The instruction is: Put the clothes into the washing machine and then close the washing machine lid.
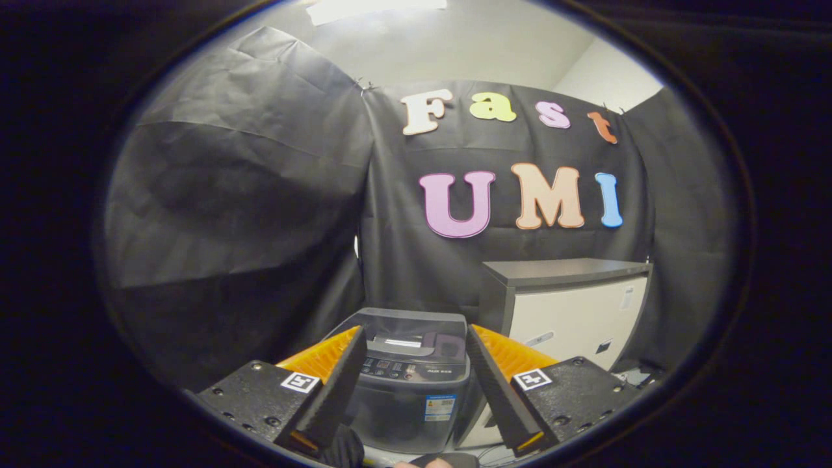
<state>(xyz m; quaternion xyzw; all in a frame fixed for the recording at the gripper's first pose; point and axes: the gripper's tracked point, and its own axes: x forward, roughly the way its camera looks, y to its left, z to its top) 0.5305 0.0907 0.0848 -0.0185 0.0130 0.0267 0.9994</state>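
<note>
We see the hand-held gripper [411,354] spread wide, gripping nothing. The washing machine [411,383] sits just ahead between its fingers (lid looks down), beside a white cabinet [572,312].

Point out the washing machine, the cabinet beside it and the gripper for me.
washing machine [409,396]: gripper view, on its front wall below the control panel.
cabinet [575,318]: gripper view, on its pale front face.
gripper [413,338]: gripper view, midway between its open fingertips, with nothing held.
</note>
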